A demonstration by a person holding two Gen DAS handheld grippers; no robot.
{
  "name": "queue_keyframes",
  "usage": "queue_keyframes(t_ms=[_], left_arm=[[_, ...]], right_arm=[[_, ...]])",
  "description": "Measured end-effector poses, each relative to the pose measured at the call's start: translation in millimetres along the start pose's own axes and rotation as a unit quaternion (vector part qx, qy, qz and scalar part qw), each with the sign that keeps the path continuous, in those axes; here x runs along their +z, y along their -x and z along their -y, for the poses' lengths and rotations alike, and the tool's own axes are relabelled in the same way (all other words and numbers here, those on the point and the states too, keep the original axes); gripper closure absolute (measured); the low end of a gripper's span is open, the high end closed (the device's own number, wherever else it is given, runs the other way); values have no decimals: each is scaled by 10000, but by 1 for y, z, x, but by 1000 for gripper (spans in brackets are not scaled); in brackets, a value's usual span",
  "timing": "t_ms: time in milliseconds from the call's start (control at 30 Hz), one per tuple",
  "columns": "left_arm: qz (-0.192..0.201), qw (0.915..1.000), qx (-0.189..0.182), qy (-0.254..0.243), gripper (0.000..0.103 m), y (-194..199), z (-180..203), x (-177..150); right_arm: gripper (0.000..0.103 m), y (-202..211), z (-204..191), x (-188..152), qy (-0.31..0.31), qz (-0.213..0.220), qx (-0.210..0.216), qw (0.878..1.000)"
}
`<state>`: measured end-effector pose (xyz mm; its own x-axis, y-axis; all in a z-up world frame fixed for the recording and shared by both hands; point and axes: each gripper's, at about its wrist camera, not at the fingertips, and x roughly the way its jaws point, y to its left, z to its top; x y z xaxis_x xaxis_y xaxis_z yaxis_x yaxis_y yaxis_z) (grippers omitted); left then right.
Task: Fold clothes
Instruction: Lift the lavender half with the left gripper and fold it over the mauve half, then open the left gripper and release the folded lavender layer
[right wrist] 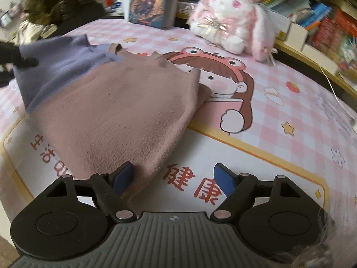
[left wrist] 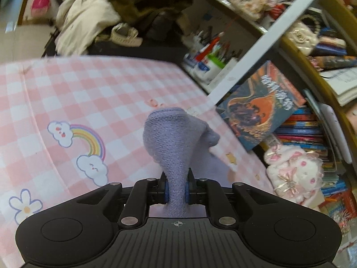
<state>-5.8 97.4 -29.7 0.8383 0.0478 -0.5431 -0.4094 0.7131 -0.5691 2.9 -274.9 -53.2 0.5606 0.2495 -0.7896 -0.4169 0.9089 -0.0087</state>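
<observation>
1. On the pink checked sheet (right wrist: 279,84) lies a garment (right wrist: 116,116) in two colours, a dusty pink part nearest the right wrist camera and a purple part (right wrist: 60,71) at its far left.
2. The left gripper (left wrist: 176,189) has its jaws clamped on a bunched fold of the purple cloth (left wrist: 171,143); the cloth rises out of the jaws and droops over at the top, held up off the sheet.
3. In the right wrist view the left gripper's dark fingers (right wrist: 24,62) show at the left edge, pinching the purple part's far corner.
4. The right gripper (right wrist: 174,176) has its jaws well apart, nothing clamped between them.
5. Its left blue pad (right wrist: 125,174) sits at the near hem of the pink part and seems to touch it; its right pad (right wrist: 223,178) hangs over bare sheet with red printed characters.
6. The pink part's right edge overlaps a printed cartoon girl in a frog hat (right wrist: 218,76).
7. A white and pink plush rabbit (right wrist: 234,20) sits at the sheet's far edge, well apart from the garment, beside an upright book (right wrist: 147,2) and shelves of books (right wrist: 312,6).
8. The sheet under the left gripper shows a rainbow with clouds (left wrist: 78,143).
9. Both views are somewhat blurred.
</observation>
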Motion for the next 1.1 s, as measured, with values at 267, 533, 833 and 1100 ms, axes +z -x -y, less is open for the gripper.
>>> queue_keyframes(t_ms=[267,533,833,1100], left_arm=[[460,9886,-682,-1261,93,59,81,-23],[-685,9344,-946,-3365,55,64,176,-136],[-1207,9432,-1537,-2687,34,73,165,-130],[-508,9708,-761,-2218,38,70,130,-93]], right_arm=[[25,-4,9,0,220,96,342,9991],[25,-4,20,0,232,131,663,9974],[25,15,75,-9,-417,-67,1237,9914],[24,31,104,16,-1887,139,2768,9421]])
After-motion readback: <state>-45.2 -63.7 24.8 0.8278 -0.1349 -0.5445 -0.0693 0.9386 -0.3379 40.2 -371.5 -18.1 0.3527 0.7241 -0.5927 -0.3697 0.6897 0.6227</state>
